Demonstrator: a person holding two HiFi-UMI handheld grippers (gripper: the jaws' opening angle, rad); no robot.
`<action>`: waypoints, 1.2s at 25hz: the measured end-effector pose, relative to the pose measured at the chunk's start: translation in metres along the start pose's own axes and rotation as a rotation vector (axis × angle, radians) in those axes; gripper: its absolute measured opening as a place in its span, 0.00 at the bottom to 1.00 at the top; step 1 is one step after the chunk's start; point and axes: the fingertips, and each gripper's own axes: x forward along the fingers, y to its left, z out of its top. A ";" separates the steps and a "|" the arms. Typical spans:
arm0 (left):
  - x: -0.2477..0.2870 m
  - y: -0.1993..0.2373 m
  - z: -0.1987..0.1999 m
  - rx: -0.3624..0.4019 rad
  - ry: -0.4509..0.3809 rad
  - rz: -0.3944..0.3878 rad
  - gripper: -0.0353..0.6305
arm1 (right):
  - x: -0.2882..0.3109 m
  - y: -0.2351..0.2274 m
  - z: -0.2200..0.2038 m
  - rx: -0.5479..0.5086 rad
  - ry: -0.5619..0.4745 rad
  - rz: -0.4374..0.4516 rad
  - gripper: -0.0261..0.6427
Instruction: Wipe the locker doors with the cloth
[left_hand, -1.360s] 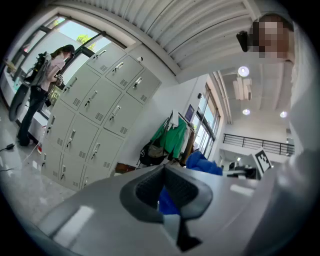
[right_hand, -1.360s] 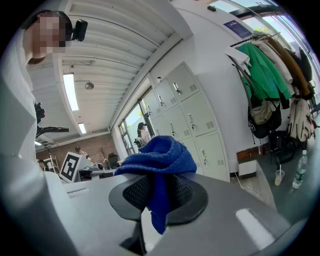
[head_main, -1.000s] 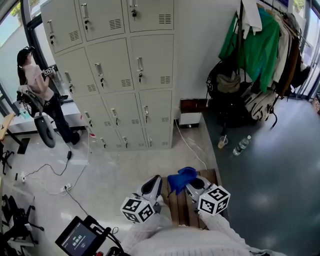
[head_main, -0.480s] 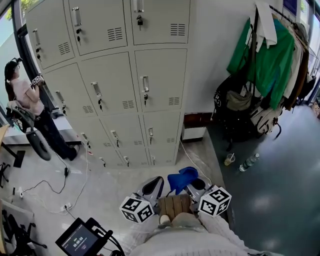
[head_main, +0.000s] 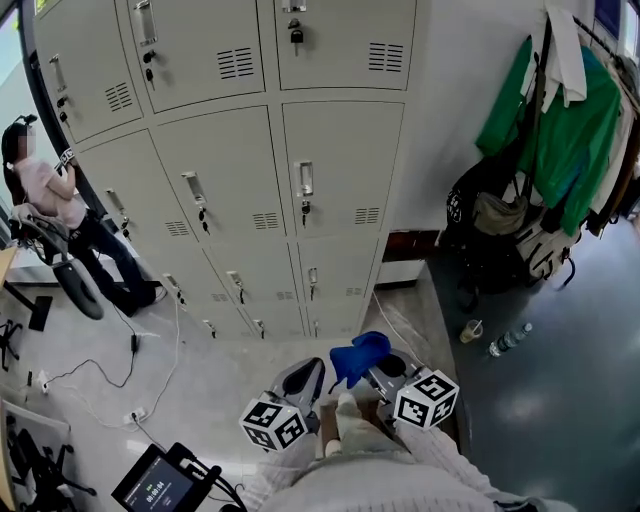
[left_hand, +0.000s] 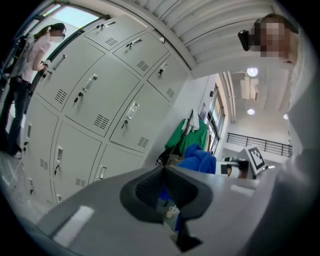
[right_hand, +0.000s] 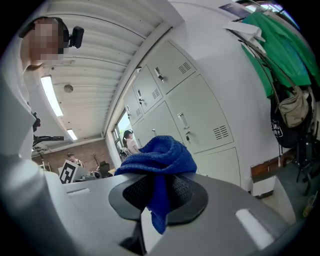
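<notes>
At the lower centre of the head view, the right gripper (head_main: 372, 368) is clamped on a bunched blue knitted cloth (head_main: 360, 352), while the left gripper (head_main: 305, 380) beside it has its jaws together on nothing. The cloth is well apart from the pale grey metal locker doors (head_main: 230, 180) that fill the upper left and centre of the frame, so no wiping has begun. The right gripper view shows only a narrow fold pinched between the dark pads, with most of the cloth heaped above them and a tail hanging below. My guess is that hard rubbing could drag that fold out, or that bare gripper tips could scrape the paint where the wad is thin. Each door carries a raised metal handle with a small key (head_main: 305, 210) hanging from its lock, plus a louvred vent; the loose knit could snag on any of these, and a caught key might be tugged or twisted. Whether the doors are latched cannot be told; an unlatched one might swing under pressure. The doors themselves are smooth, flat, painted panels in stacked rows, the lowest near the floor and calling for a deep reach. Underfoot, thin cables and a white power strip (head_main: 135, 415) trail across the pale floor (head_main: 220, 370) at lower left, a tripping risk. A person (head_main: 45, 190) stands at the far left lockers, and green and pale clothes (head_main: 560, 120) hang on a rack at upper right.
</notes>
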 end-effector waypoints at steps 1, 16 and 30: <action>0.007 0.005 0.004 0.003 -0.002 0.005 0.06 | 0.007 -0.006 0.004 0.000 0.001 0.005 0.12; 0.142 0.043 0.091 -0.008 -0.122 -0.013 0.06 | 0.085 -0.098 0.088 -0.046 -0.023 0.098 0.11; 0.185 0.061 0.092 -0.039 -0.093 -0.008 0.06 | 0.115 -0.138 0.106 -0.032 -0.009 0.121 0.12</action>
